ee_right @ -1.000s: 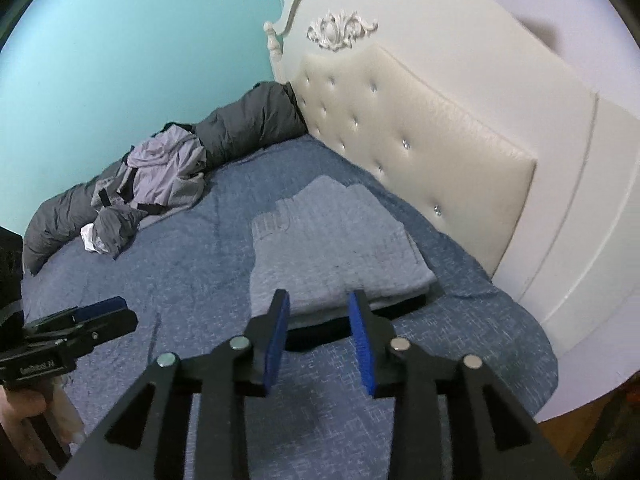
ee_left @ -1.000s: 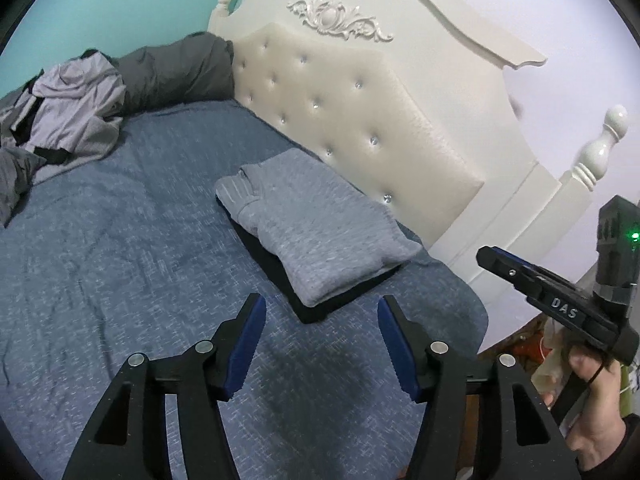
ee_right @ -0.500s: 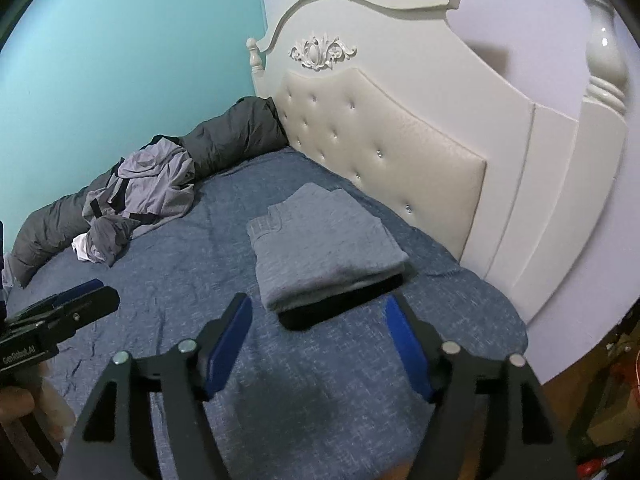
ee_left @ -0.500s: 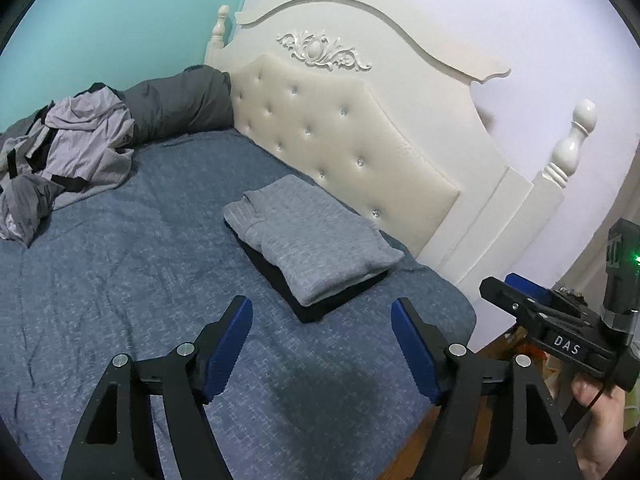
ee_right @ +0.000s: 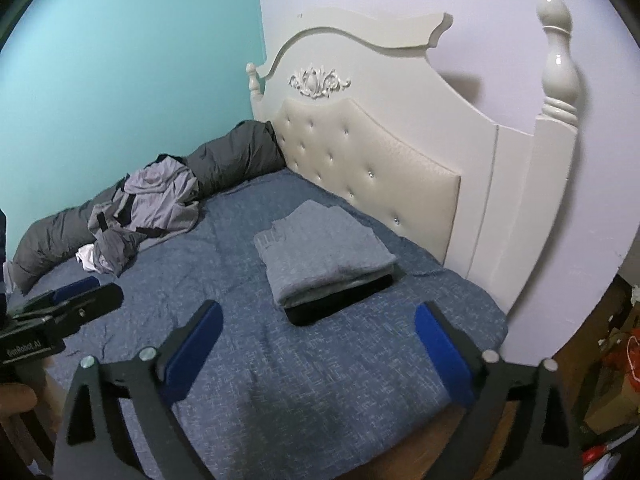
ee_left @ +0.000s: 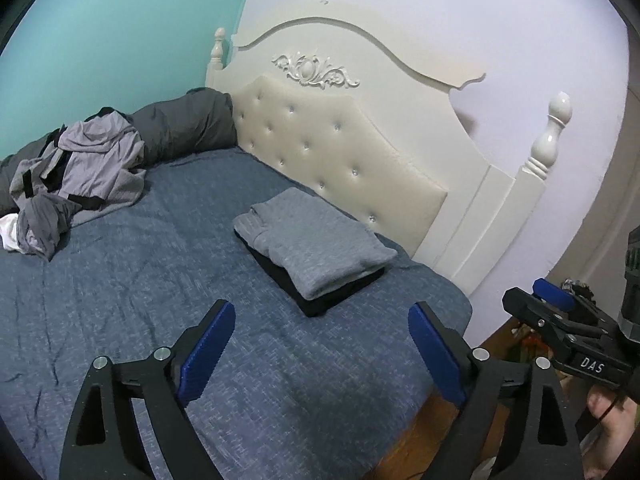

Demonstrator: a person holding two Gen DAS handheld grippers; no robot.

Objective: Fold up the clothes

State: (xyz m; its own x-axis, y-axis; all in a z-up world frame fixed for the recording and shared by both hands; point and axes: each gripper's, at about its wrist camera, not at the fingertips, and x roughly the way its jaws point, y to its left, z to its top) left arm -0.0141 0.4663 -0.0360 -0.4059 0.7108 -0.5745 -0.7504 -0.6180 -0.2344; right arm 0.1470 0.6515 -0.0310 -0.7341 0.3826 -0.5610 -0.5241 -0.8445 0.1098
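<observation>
The folded light grey knit garment (ee_left: 320, 246) lies on a folded black garment (ee_left: 344, 294) on the blue bed cover (ee_left: 120, 300), near the cream tufted headboard (ee_left: 340, 152). Both the left hand-held gripper (ee_left: 320, 346) and the right hand-held gripper (ee_right: 318, 346) are opening wide with nothing between the jaws. I think the next step is the crumpled lilac-grey clothes pile (ee_right: 152, 204); it is better to pinch one single hem, not a bunch.

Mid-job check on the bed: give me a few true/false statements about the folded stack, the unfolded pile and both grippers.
1. The folded grey garment lies on top of a black folded garment. True.
2. The left gripper grips the grey garment. False: nothing is between its jaws, which are opening.
3. The unfolded clothes pile lies by the dark grey bolster. True.
4. The right gripper holds a shirt. False: it is empty, jaws opening.
5. The stack touches the pile. False: bare blue bedspread separates them.
</observation>
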